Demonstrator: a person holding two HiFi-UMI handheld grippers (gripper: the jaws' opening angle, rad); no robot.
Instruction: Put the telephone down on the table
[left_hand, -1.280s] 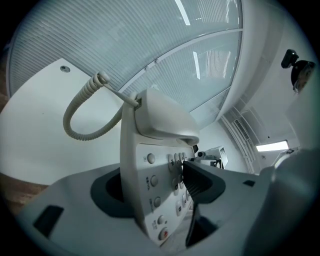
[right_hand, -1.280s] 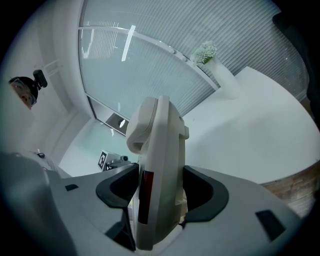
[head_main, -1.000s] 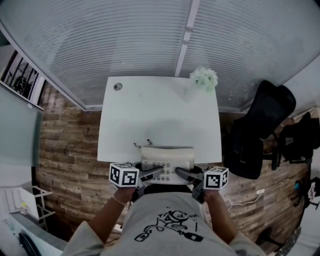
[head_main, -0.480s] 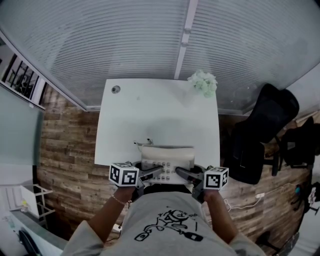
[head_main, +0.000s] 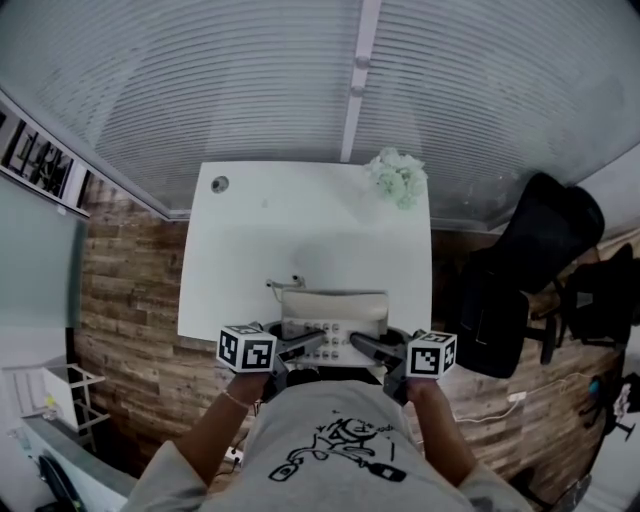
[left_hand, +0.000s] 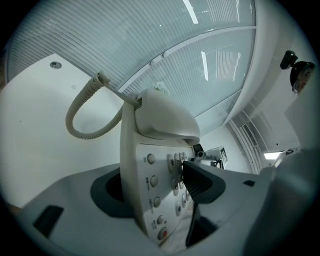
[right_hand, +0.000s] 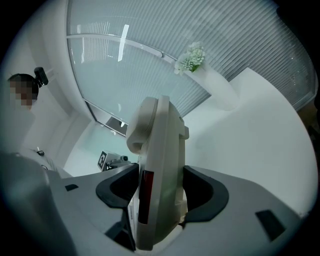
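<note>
Phone (head_main: 333, 316): long side lies left to right, over the worktop's (head_main: 300, 215) near edge.
Left gripper (head_main: 312, 344): holds its left end.
Right gripper (head_main: 362, 346): holds its right end.
Worktop: just below, mostly ahead.

One key (left_hand: 170, 161) of the telephone (left_hand: 140, 200) bears a star sign; the small print beside the other keys is too blurred to read.
</note>
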